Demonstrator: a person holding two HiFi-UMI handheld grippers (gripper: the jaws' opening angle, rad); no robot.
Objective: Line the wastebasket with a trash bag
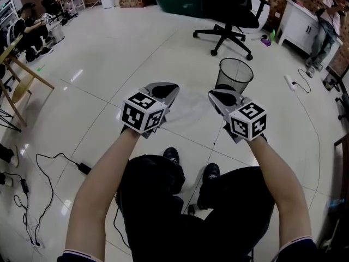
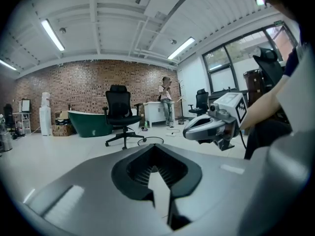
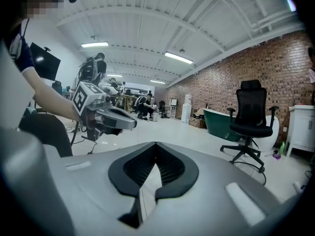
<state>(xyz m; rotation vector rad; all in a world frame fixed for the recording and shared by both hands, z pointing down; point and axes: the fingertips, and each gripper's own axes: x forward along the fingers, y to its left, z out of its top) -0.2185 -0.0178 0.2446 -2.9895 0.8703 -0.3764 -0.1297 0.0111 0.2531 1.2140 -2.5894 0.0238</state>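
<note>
1. Floor point(image 1: 125, 48): pale glossy tile with lamp glare, filling most of the head view. Black cables point(image 1: 49, 173) trail over it at my lower left.
2. Brick wall point(image 2: 88, 82) at the far end of the room, with a green bathtub point(image 2: 86, 123) in front of it.
3. Black office chair point(image 1: 232, 15) stands beyond the wastebasket, with a white cabinet point(image 1: 297, 23) to its right.
4. Wastebasket point(image 1: 234, 76): black mesh, upright, mouth open. It stands on the floor ahead of me, just past the right gripper.
5. Trash bag point(image 1: 191, 111): thin whitish film held in the air between my two grippers, nearer to me than the wastebasket.
6. Left gripper point(image 1: 166, 89): jaws together, clamped on a strip of the bag.
7. Right gripper point(image 1: 221, 97): jaws together, clamped on the bag as well.
</note>
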